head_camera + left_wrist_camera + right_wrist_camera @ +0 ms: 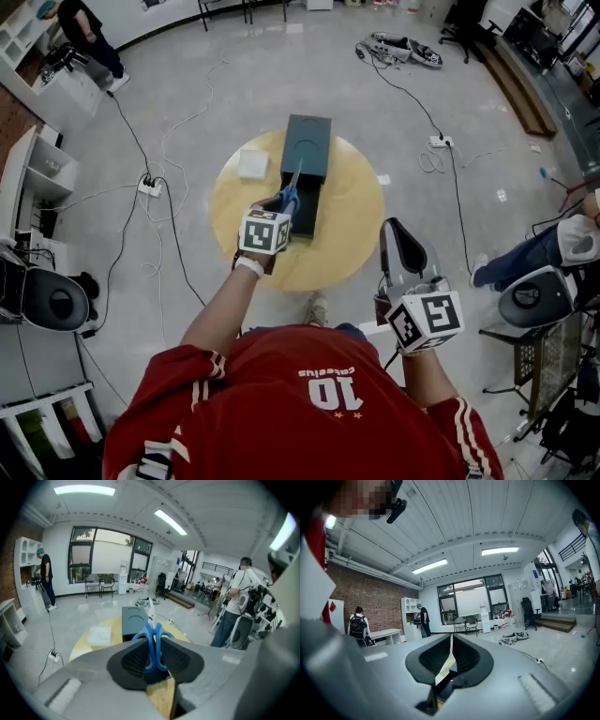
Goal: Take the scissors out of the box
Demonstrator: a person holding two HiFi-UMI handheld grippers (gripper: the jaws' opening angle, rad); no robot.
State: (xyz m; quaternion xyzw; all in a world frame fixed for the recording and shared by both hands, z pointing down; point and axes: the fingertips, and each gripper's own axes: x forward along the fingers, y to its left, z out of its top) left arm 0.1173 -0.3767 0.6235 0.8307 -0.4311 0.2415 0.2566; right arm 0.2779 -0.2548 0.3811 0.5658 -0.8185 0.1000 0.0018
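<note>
Inventory, counted in the head view:

- Grippers: two, the left gripper (284, 201) and the right gripper (398, 246).
- Marker cubes: two, the left cube (264, 232) and the right cube (427, 319).
- Scissors (292, 192): one pair, blue-handled, in the left gripper.
- Box (307, 145): one, dark, just ahead of the left gripper.
- White packet (252, 163): one, ahead-left of the left gripper, beside the box.
- Tabletop (352, 216): one, round, beneath the left gripper.
- Power strips on the floor: two, the left strip (148, 186) out to the left gripper's left and the far strip (441, 142) well ahead of the right gripper.
- People besides the wearer: two, a standing person (89, 37) far ahead-left of the left gripper and a person in jeans (525, 258) right of the right gripper.
</note>
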